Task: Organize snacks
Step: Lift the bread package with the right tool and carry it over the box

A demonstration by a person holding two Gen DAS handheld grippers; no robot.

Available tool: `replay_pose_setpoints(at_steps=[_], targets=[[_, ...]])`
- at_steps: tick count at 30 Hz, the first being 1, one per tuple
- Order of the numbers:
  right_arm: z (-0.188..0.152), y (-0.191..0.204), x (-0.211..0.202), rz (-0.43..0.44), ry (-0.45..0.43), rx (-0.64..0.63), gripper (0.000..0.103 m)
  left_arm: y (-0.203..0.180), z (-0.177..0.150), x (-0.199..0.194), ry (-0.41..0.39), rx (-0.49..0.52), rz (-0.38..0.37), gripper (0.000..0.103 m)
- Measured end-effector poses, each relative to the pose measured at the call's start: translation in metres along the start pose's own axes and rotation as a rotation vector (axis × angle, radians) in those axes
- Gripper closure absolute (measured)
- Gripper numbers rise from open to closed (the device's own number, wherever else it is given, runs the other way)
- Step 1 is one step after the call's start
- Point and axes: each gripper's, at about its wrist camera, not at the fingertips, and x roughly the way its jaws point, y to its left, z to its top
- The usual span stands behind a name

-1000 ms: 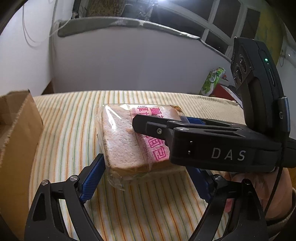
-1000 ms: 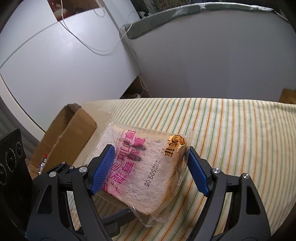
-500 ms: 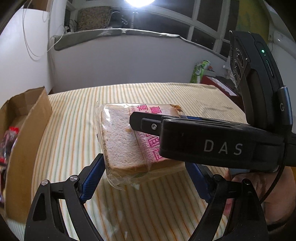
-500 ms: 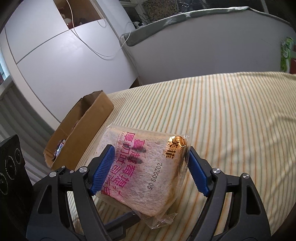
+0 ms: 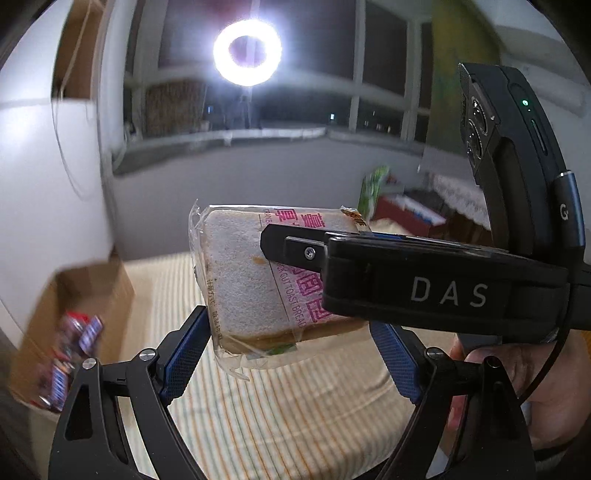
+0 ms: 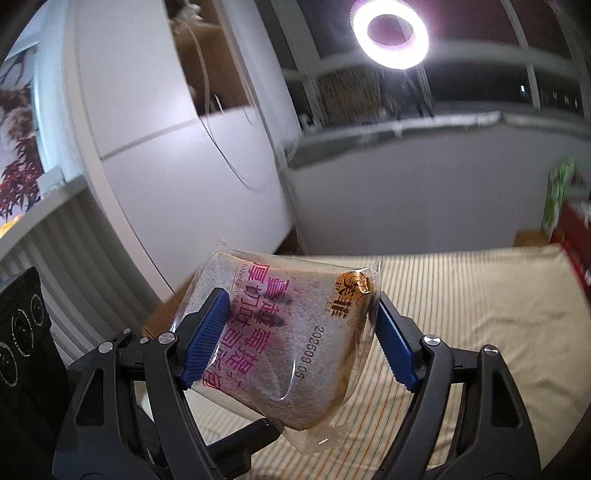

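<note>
A clear-wrapped pack of sliced toast bread (image 5: 240, 280) with pink print hangs in the air above the striped cloth (image 5: 295, 413). My left gripper (image 5: 288, 325) holds it by its near lower edge, blue pads against both sides. My right gripper (image 6: 299, 299) is shut on the same bread pack (image 6: 288, 332), its blue pads pressing the two side edges. In the left wrist view one black finger (image 5: 295, 247) of the right gripper crosses the pack's face. An open cardboard box (image 5: 88, 288) with red and blue snack bars (image 5: 70, 354) stands low at the left.
A person's hand (image 5: 517, 369) grips the right tool's handle. A green packet (image 5: 371, 188) and a red box (image 5: 399, 210) lie beyond the cloth's far right. White wall panels (image 6: 184, 184) rise at the left. A ring light (image 6: 391, 33) glares overhead.
Both grippers have risen together with the bread pack, lifting it off the striped cloth. The cardboard box with snack bars has come into fuller view at the left.
</note>
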Motion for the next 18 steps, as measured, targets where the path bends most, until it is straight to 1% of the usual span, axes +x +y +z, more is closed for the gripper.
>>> replay_pose_setpoints(at_steps=[4, 7, 10, 14, 18], targets=[[0.012, 0.021, -0.023, -0.009, -0.04, -0.042, 0.023, -0.003, 0.018, -0.033, -0.08, 0.02, 0.0, 0.016], [0.012, 0.03, -0.031, -0.009, -0.05, -0.054, 0.023, -0.002, 0.022, -0.045, -0.107, 0.021, -0.001, 0.016], [0.008, 0.033, -0.03, -0.005, -0.044, -0.052, 0.023, 0.0, 0.018, -0.051, -0.115, 0.016, -0.002, 0.016], [0.001, 0.03, -0.031, 0.0, -0.036, -0.046, 0.023, 0.001, 0.013, -0.051, -0.105, 0.007, -0.004, 0.016], [-0.002, 0.032, -0.024, 0.002, -0.025, -0.046, 0.023, -0.002, 0.007, -0.052, -0.096, 0.002, 0.0, 0.016]])
